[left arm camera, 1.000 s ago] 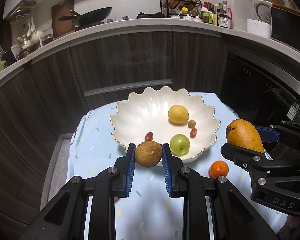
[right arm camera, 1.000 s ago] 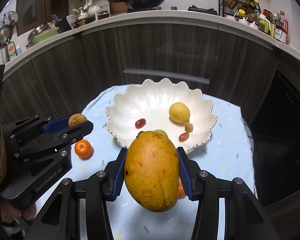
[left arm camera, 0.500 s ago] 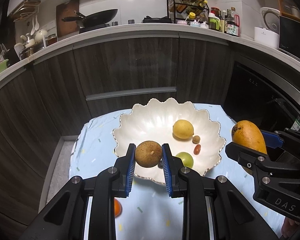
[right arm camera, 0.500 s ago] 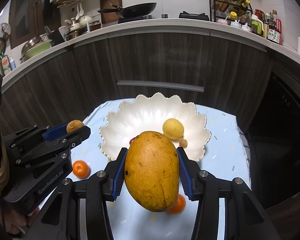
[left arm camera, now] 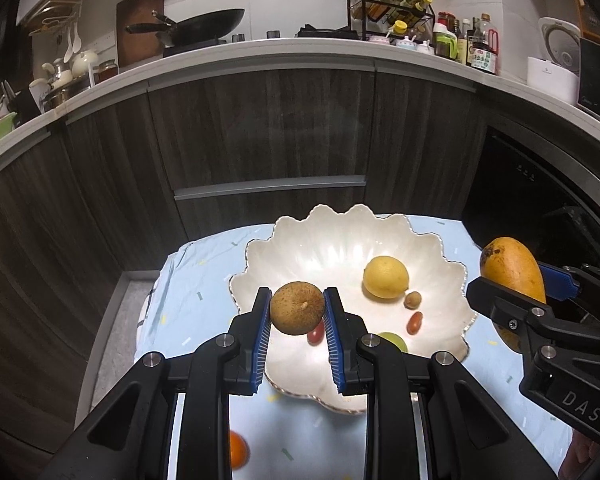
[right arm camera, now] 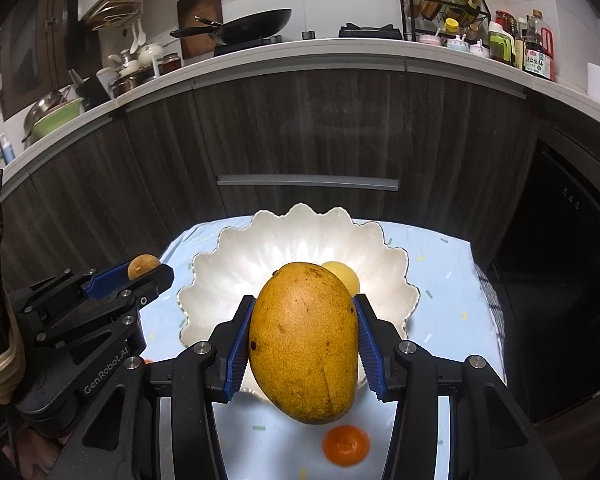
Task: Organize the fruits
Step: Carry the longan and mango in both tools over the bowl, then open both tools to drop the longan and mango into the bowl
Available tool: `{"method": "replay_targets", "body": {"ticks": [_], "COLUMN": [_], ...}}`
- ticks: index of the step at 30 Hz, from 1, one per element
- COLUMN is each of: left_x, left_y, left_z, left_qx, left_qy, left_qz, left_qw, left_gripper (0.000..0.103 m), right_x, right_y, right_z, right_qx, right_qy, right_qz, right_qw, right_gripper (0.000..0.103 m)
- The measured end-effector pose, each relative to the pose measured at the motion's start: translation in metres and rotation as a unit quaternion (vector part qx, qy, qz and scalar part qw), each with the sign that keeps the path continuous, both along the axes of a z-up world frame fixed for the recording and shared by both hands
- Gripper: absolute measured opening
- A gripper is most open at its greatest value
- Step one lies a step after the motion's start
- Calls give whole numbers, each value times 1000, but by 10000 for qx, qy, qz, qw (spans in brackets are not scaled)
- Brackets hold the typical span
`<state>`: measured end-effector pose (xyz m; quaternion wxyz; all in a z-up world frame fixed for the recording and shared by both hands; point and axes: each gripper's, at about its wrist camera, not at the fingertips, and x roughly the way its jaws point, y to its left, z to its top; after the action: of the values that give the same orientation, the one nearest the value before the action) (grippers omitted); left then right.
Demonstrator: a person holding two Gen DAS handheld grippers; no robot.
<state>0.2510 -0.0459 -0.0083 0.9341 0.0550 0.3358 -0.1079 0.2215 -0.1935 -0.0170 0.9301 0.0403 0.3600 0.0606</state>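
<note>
Fruits fill both grips: the left hand-held gripper (left arm camera: 297, 312) clamps a round brown rough-skinned fruit (left arm camera: 297, 307) over the 8 o'clock rim of the white scalloped ceramic bowl (left arm camera: 340, 248), and the right hand-held gripper (right arm camera: 303, 336) pinches a large yellow-orange mango (right arm camera: 303, 340) above the bowl's near edge. Inside lie a yellow lemon (left arm camera: 385, 277), a green fruit (left arm camera: 392, 341) and small red ones, while an orange tangerine (right arm camera: 346, 445) sits on the light-blue tabletop (right arm camera: 440, 264) at 6 o'clock.

Lemon (left arm camera: 385, 277), grapes (left arm camera: 414, 322) in bowl (left arm camera: 320, 236); tangerine (right arm camera: 346, 445) before bowl on cloth (right arm camera: 444, 264).
</note>
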Motion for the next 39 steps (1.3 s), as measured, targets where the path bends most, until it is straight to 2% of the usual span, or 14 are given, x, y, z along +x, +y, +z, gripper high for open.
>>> {"method": "replay_targets", "body": {"ticks": [20,34,36,38,39], "left_x": [66,89,88,86,86], "left_y": [10,13,13,13,14], "left_z": [-30,-58,-59,-58,-58], "left_qx": [15,154,159,153,150], "left_qy": [145,511,527,506,505], "left_qz": [100,97,100,134,153], "left_qw": [9998,9985,9984,9985,9985], "left_gripper": [26,27,32,43,44], "right_x": [64,96,100,103,104], "right_y": [18,33,32,32,31], "right_z": [-26,-61,-65,-69,-70], "right_qx": [33,-7,31,55,68], "right_qy": [75,534,606,680,705], "right_qz": [84,150,150,140,117], "right_qw": [9999,9985,9980,9976,9974], "right_gripper": [49,49,49,49,49]}}
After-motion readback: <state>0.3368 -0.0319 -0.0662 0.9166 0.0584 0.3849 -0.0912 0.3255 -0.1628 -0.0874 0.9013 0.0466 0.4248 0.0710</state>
